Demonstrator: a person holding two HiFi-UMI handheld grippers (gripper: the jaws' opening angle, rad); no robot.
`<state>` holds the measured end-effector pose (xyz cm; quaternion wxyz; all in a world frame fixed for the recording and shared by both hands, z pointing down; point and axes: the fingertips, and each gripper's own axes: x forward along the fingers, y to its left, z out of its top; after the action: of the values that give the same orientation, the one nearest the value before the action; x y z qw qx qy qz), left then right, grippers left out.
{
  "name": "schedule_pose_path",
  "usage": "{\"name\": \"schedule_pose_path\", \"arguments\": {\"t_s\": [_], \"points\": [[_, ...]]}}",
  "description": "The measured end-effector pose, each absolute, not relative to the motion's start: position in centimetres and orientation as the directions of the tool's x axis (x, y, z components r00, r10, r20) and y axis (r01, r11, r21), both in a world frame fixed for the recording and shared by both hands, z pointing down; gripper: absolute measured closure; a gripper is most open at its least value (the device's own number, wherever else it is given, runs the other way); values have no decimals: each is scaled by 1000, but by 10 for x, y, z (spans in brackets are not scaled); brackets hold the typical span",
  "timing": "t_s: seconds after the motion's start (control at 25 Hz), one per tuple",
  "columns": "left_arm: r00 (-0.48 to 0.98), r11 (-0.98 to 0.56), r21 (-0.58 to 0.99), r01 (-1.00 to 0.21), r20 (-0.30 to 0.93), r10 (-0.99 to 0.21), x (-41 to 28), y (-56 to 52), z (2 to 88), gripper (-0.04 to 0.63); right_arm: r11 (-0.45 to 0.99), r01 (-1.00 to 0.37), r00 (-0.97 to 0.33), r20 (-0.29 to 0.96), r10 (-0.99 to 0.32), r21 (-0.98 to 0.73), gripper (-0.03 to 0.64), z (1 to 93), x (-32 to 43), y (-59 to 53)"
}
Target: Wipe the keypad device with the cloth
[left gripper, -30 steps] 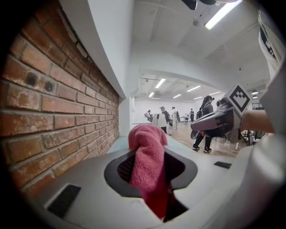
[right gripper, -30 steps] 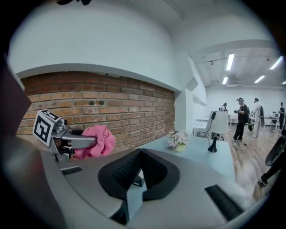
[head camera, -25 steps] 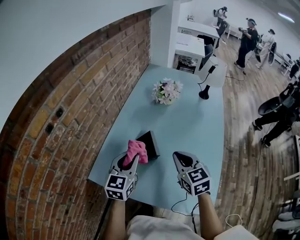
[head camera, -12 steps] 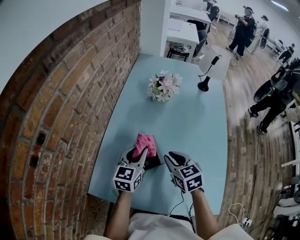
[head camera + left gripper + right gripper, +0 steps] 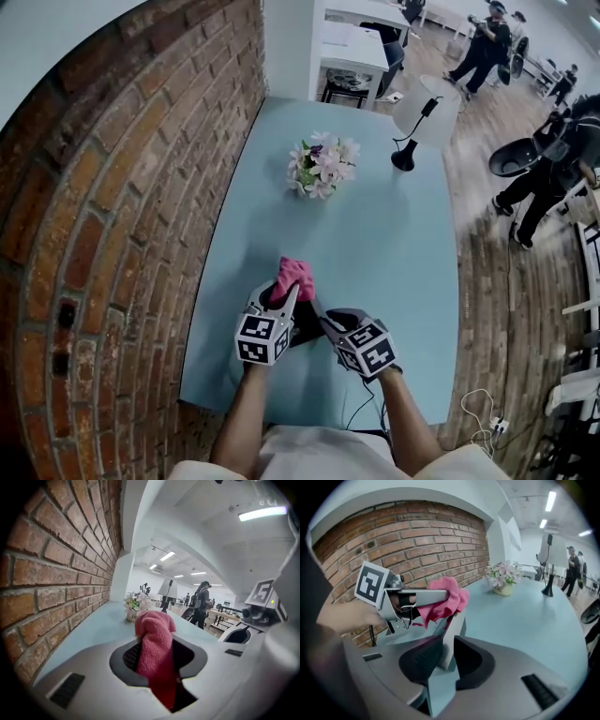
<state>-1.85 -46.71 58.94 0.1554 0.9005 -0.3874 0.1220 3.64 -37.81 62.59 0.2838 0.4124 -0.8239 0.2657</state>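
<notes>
Looking along the right gripper (image 5: pixel 443 656), its own view shows what the head view cannot. The two ribbed dark pads sit close on either side of a thin grey slab, the near edge of the keypad device (image 5: pixel 452 634), and grip it. That view also shows the left gripper (image 5: pixel 436 595) coming in from the left, with the cloth (image 5: pixel 446 601) bunched at its tip and resting on the device's upper edge.

From the head camera the keypad device (image 5: pixel 304 330) is only a dark patch at the near end of the table (image 5: pixel 394 244), mostly covered by the two grippers. The left gripper (image 5: pixel 281 298) lies over its left side and the right gripper (image 5: pixel 330 323) is at its right.

The left gripper view alone shows that gripper's (image 5: pixel 157 651) jaws drawn in tight on the cloth (image 5: pixel 152 630). It is a pink, nubbly terry fabric that rises in a rounded fold beyond the tips. The device itself is out of sight there.

The table top is smooth pale blue. A rough red brick wall (image 5: pixel 141 187) runs along its left side. At the far end stand a small bunch of pale flowers (image 5: pixel 321 165) and a white-shaded lamp (image 5: pixel 412 122) on a dark foot, both well apart from the grippers. Plank flooring (image 5: pixel 487 281) lies to the right, with people (image 5: pixel 483 42) in the distance.
</notes>
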Motion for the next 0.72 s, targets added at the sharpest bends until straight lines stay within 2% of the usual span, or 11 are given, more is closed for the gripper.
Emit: {"name": "schedule_pose_path", "arguments": {"t_s": [0.2, 0.32, 0.72], "points": [[683, -673, 183, -717, 377, -626, -13, -468, 607, 465, 530, -820, -515, 685, -515, -218, 511, 626, 36, -379], [694, -678, 201, -707, 380, -611, -12, -469, 615, 460, 530, -817, -523, 680, -514, -228, 553, 628, 33, -377], [702, -664, 249, -705, 372, -607, -22, -462, 628, 457, 523, -817, -529, 679, -509, -243, 552, 626, 32, -376]]}}
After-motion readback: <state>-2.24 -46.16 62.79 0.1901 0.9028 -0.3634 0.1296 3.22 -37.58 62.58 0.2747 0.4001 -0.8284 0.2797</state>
